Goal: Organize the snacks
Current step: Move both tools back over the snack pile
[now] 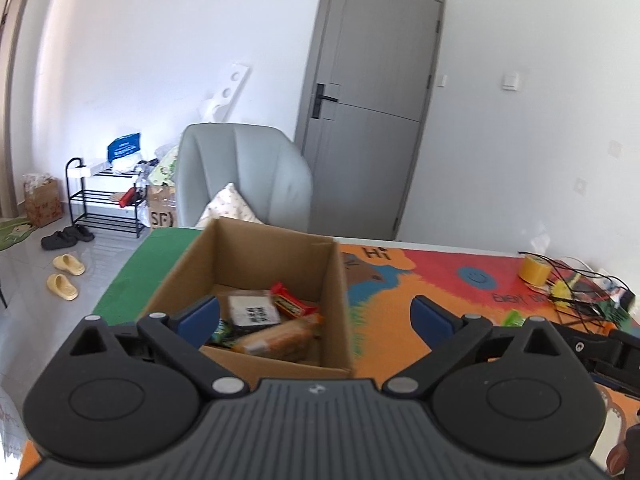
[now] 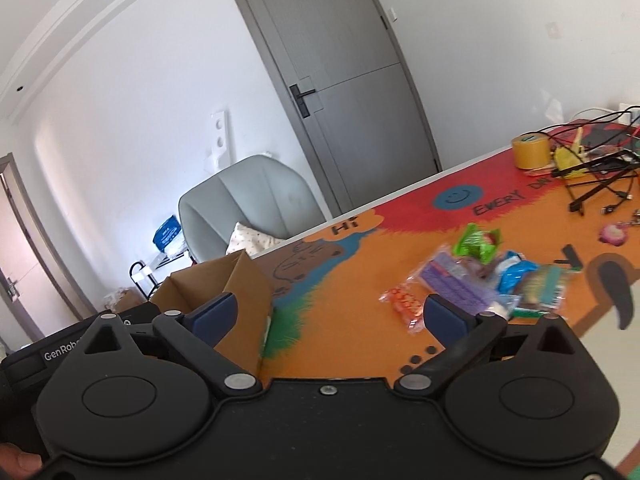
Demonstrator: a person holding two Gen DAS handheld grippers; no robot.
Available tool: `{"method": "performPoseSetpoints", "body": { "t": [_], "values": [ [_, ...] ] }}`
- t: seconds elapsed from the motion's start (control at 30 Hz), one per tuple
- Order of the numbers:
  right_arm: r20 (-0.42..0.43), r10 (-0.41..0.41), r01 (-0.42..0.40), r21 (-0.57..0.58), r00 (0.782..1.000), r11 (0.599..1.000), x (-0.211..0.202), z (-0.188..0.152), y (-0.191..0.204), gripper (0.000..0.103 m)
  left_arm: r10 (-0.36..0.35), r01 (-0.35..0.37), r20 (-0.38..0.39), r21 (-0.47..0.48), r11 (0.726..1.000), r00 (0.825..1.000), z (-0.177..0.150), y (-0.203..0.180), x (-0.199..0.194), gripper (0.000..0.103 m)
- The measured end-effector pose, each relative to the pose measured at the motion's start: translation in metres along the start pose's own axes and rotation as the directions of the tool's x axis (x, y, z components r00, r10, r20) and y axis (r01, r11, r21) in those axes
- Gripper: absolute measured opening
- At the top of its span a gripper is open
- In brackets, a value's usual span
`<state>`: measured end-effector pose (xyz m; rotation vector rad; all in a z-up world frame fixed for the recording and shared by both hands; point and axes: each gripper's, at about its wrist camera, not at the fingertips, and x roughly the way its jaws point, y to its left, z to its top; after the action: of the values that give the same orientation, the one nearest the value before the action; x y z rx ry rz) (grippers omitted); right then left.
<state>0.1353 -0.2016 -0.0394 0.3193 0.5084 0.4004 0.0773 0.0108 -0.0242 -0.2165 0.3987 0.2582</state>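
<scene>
An open cardboard box (image 1: 256, 256) stands on the colourful table mat and holds several snack packets, among them a red bar (image 1: 290, 304) and an orange-brown pack (image 1: 276, 338). My left gripper (image 1: 316, 316) hangs open in front of the box with nothing between its blue pads. My right gripper (image 2: 328, 314) is open and empty too, with the box (image 2: 240, 292) at its left. To the right of it on the mat lies a heap of loose snacks: a purple pack (image 2: 456, 280), a green one (image 2: 478, 242), a blue one (image 2: 516, 276) and a small orange one (image 2: 404, 300).
A yellow tape roll (image 2: 530, 152) and a tangle of black cables (image 2: 600, 176) lie at the table's far right. A grey armchair (image 1: 244, 172) with a cushion stands behind the table, near a grey door (image 1: 372, 108). A shoe rack (image 1: 104, 200) and slippers are on the floor at left.
</scene>
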Motion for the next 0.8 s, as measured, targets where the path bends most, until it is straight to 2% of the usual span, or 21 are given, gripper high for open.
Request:
{"method": "performPoseSetpoints", "body": {
  "t": [0.37, 0.8],
  "values": [
    [0.014, -0.043, 0.042, 0.065, 0.999, 0.997, -0.022, -0.004, -0.044, 0.103, -0.043, 0.043, -0.006, 0.061, 0.997, 0.999, -0.012, -0.045, -0.003, 0.102],
    [0.006, -0.100, 0.098, 0.131, 0.995, 0.987, -0.017, -0.009, -0.101, 0.103, -0.119, 0.122, -0.032, 0.096, 0.988, 0.992, -0.026, -0.083, 0.012, 0.102]
  ]
}}
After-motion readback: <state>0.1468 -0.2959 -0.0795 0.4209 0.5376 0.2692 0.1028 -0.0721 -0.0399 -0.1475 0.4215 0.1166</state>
